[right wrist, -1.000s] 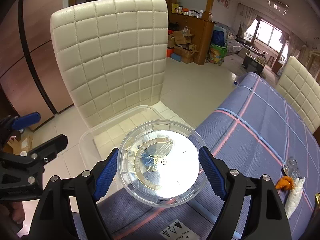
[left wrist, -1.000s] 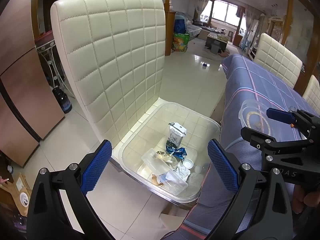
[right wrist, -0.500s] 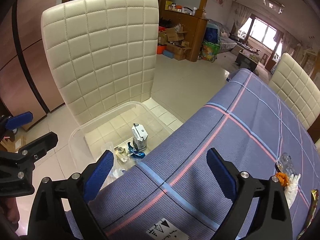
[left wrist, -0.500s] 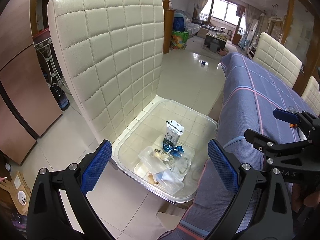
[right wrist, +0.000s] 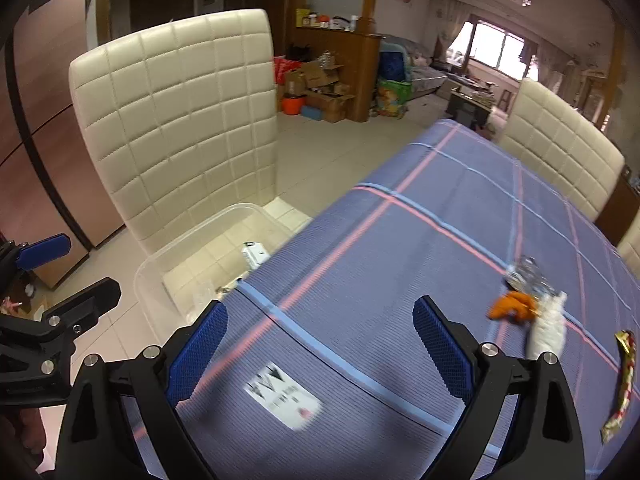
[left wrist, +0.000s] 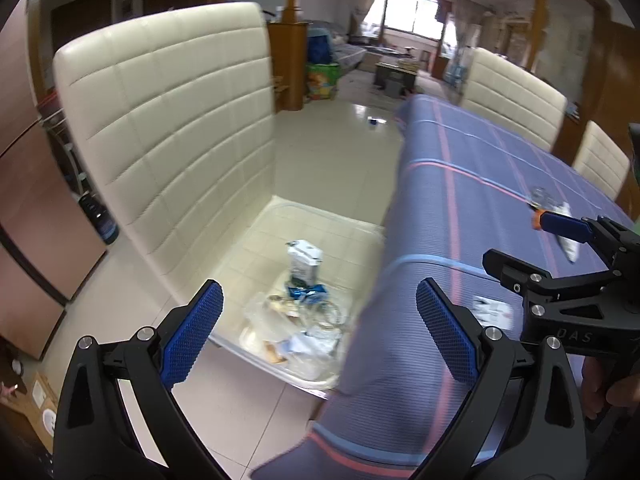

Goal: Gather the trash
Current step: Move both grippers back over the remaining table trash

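A clear plastic bin sits on a cream chair seat beside the table and holds several pieces of trash, among them a small white carton and clear plastic lids. The bin also shows in the right wrist view. My left gripper is open and empty above the bin's near edge. My right gripper is open and empty over the blue tablecloth. On the cloth to the right lie an orange peel, a crumpled white tissue, a clear wrapper and a gold-red wrapper.
The quilted cream chair back rises behind the bin. More cream chairs stand at the table's far side. A white label lies on the cloth near my right gripper. Tiled floor lies to the left of the table.
One second ago my right gripper held a clear round lid; it let go and the lid now lies in the bin. Both grippers have swung right, toward the table.
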